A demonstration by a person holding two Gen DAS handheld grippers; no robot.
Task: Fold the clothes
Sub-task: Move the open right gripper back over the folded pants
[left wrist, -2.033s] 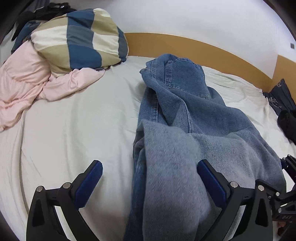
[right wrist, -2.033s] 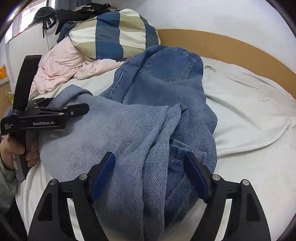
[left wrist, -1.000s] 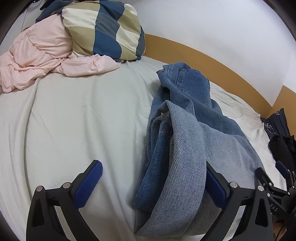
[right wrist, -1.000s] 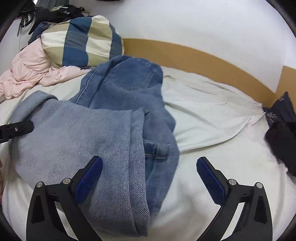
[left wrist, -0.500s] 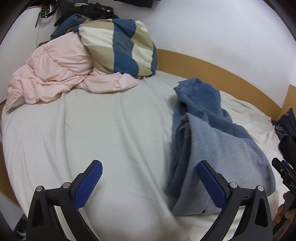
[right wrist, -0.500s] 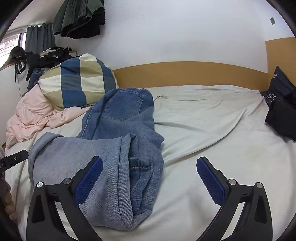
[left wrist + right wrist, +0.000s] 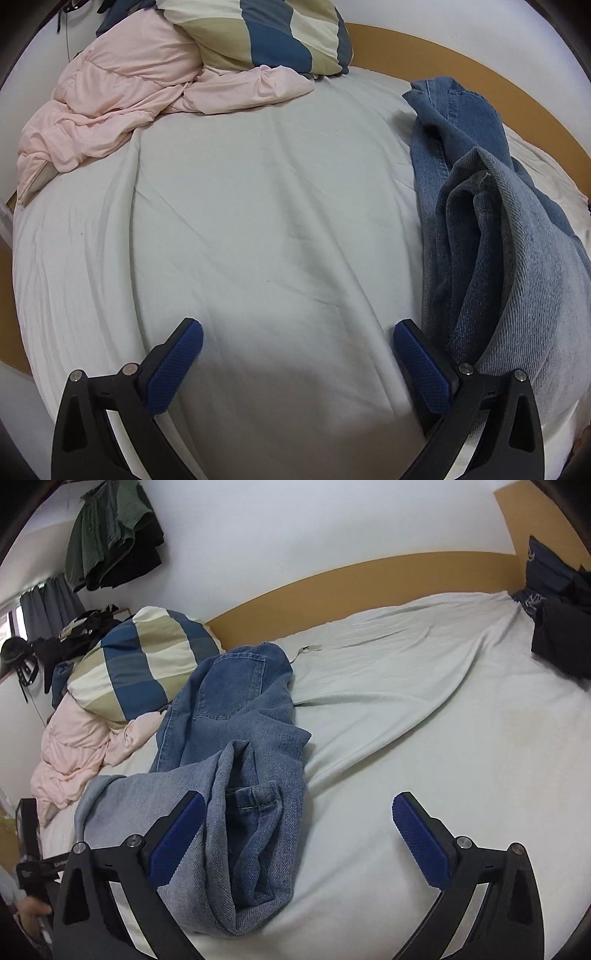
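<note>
Jeans (image 7: 236, 775) are lying bunched on the bed (image 7: 424, 738); we're hovering both grippers, left gripper (image 7: 297, 356) and right gripper (image 7: 297, 830), wide and empty, aiming to pinch the loose hem squarely.

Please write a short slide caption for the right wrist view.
Open right gripper above half-folded jeans on a pale bed sheet, checked pillow behind.

One pair of jeans (image 7: 236, 760), one striped pillow (image 7: 144, 661), one pink duvet (image 7: 122, 99), two hand-held grippers (image 7: 295, 354) (image 7: 295, 830)
</note>
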